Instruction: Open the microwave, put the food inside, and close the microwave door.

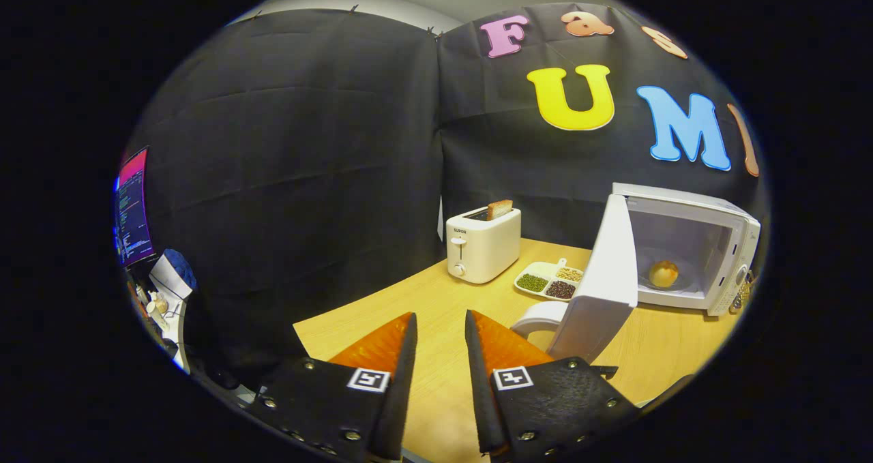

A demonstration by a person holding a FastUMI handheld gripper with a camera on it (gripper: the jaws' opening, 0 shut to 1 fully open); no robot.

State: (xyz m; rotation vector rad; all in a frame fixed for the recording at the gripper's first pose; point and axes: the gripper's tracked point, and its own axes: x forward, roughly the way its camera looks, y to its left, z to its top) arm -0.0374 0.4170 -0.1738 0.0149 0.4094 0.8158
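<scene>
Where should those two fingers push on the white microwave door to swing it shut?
Best on the white microwave door near its free edge, the one farthest from the hinge, coming from its outer face. It stands swung wide open, the round bun already inside. The gripper is open and empty, with nothing between its fingers.

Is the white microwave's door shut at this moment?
No: the white microwave has its door swung wide open, and a round yellowish food item sits inside while the gripper is open, holding nothing.
</scene>
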